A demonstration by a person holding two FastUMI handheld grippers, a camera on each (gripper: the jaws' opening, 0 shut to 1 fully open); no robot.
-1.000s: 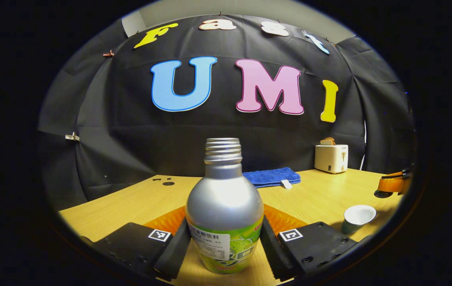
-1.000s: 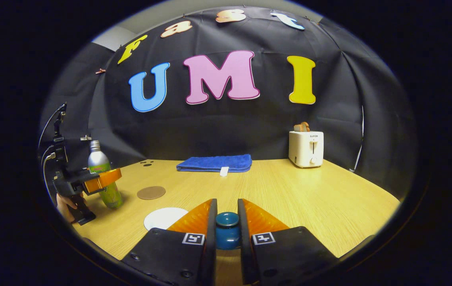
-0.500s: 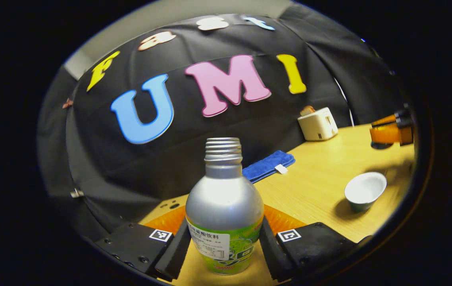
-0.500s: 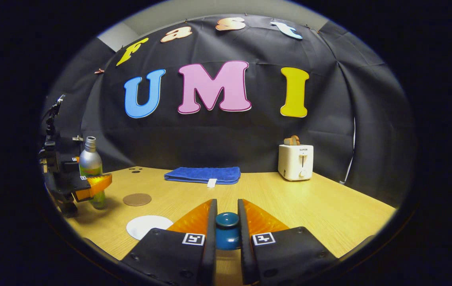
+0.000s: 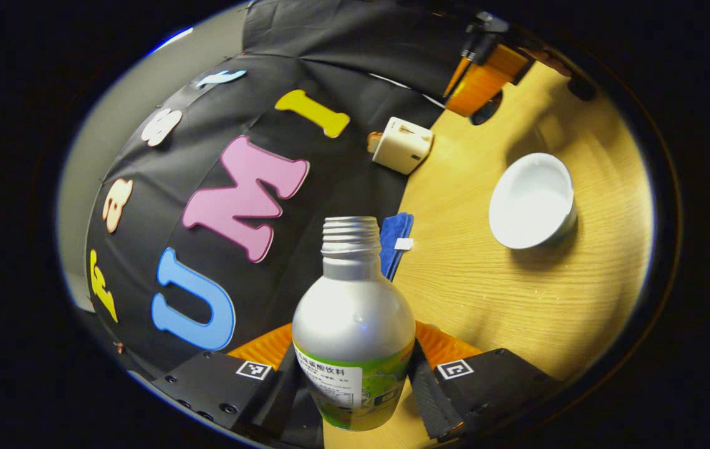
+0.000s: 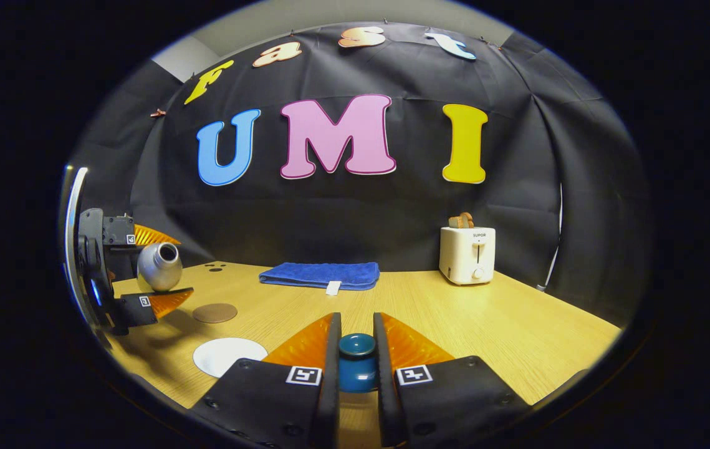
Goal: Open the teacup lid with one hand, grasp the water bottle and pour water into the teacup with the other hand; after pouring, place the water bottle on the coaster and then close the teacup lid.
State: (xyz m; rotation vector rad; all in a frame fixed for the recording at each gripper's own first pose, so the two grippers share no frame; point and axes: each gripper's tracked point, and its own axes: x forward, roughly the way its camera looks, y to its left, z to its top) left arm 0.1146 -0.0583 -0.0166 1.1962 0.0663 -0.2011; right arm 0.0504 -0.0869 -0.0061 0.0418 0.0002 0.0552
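— Starting at the left: what has the left gripper (image 5: 355,380) got?
— Its two fingers are clenched on the lower body of the water bottle (image 5: 353,324), one on each side of the label. The silver bottle, uncapped, is tipped over, its open neck pointing ahead of the fingertips.
— And beyond those fingertips?
— The open teacup (image 5: 532,201) sits ahead and to the right on the table (image 5: 492,293), apart from the bottle's mouth. I cannot tell whether any water is coming out.
— Now the right gripper (image 6: 356,358)?
— Its fingers grasp the blue knob of the teacup lid (image 6: 356,360) between them. Left of the fingers, the white teacup rim (image 6: 229,355) shows, with the brown coaster (image 6: 214,312) just beyond it. A blue towel (image 6: 319,275) lies straight ahead, a toaster (image 6: 467,254) ahead to the right.
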